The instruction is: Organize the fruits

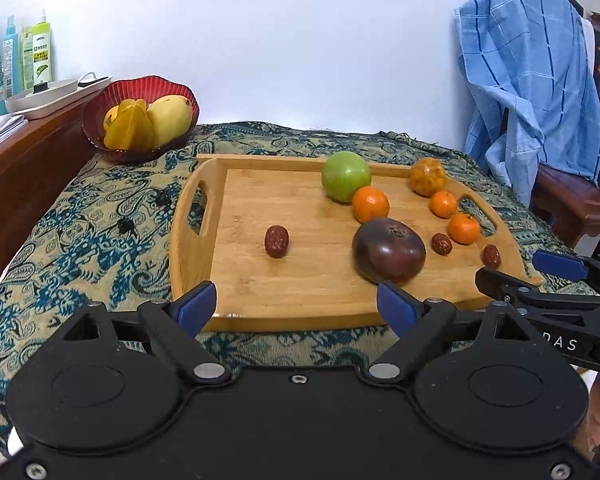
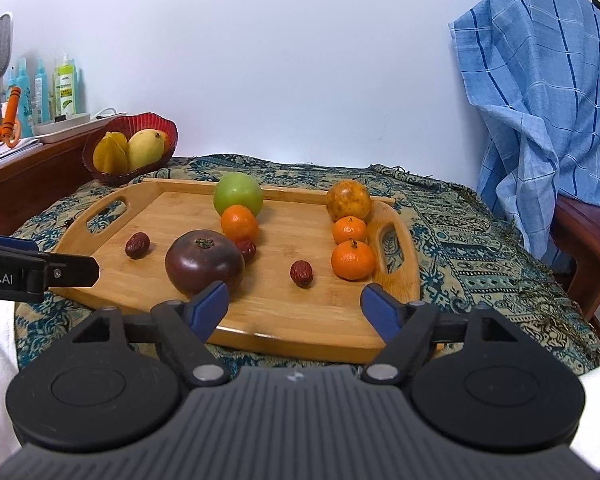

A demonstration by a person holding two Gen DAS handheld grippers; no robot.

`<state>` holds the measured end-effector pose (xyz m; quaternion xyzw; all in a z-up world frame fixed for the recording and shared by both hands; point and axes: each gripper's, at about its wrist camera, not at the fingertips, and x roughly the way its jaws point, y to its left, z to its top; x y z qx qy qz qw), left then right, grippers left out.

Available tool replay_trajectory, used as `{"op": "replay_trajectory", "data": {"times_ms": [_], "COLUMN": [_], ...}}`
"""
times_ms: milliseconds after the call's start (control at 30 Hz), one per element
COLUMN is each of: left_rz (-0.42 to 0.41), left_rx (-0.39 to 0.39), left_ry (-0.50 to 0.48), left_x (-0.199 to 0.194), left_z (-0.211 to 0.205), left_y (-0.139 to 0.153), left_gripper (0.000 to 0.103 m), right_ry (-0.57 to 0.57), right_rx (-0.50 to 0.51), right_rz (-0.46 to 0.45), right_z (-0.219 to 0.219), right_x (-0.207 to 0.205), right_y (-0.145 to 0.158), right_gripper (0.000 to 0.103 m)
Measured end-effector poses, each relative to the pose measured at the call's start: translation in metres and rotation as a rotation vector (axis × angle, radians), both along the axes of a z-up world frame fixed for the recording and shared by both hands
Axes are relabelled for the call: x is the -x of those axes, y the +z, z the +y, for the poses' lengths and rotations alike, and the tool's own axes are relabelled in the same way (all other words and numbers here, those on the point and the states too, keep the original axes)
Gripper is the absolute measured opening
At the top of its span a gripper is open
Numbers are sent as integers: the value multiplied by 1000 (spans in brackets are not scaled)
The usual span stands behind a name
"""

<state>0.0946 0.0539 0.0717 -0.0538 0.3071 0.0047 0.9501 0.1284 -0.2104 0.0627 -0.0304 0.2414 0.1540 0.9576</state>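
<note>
A bamboo tray [image 1: 300, 292] [image 2: 284, 320] lies on the patterned cloth. On it sit a green apple [image 1: 345, 176] [image 2: 238, 198], a dark purple fruit [image 1: 389, 249] [image 2: 204, 262], a speckled yellow-orange fruit [image 1: 427, 176] [image 2: 348, 199], three small oranges [image 1: 370, 204] [image 2: 352, 259] and three red dates [image 1: 276, 241] [image 2: 301, 273]. My left gripper [image 1: 296, 308] is open and empty at the tray's near edge. My right gripper [image 2: 294, 310] is open and empty at the near edge, and shows at the right in the left wrist view [image 1: 532, 270].
A red bowl [image 1: 140, 114] [image 2: 130, 146] with a mango and a starfruit stands at the back left. A wooden sideboard [image 1: 28, 160] with bottles and a white tray is on the left. A blue cloth [image 1: 532, 92] [image 2: 548, 100] hangs over a chair on the right.
</note>
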Motion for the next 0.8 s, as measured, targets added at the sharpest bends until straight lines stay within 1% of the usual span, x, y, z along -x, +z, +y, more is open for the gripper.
{"op": "replay_trajectory", "data": {"times_ms": [233, 267, 367, 533, 600, 800], "left_rz": [26, 29, 39, 52, 58, 92], "left_rx": [-16, -17, -9, 0, 0, -16], "left_ry": [-12, -11, -4, 2, 2, 27], "left_x": [13, 15, 20, 26, 28, 30], "left_z": [-4, -5, -5, -4, -4, -5], "left_y": [-6, -7, -10, -14, -16, -24], "left_gripper": [88, 89, 97, 97, 97, 98], "right_ry": [-23, -25, -34, -43, -44, -40], "right_rx": [3, 2, 12, 27, 27, 34], "right_rz": [34, 42, 50, 56, 59, 79], "right_z": [-3, -3, -3, -2, -2, 0], "right_x": [11, 13, 17, 26, 29, 31], "right_y": [-3, -4, -7, -13, -16, -26], "right_gripper": [90, 90, 91, 94, 97, 101]}}
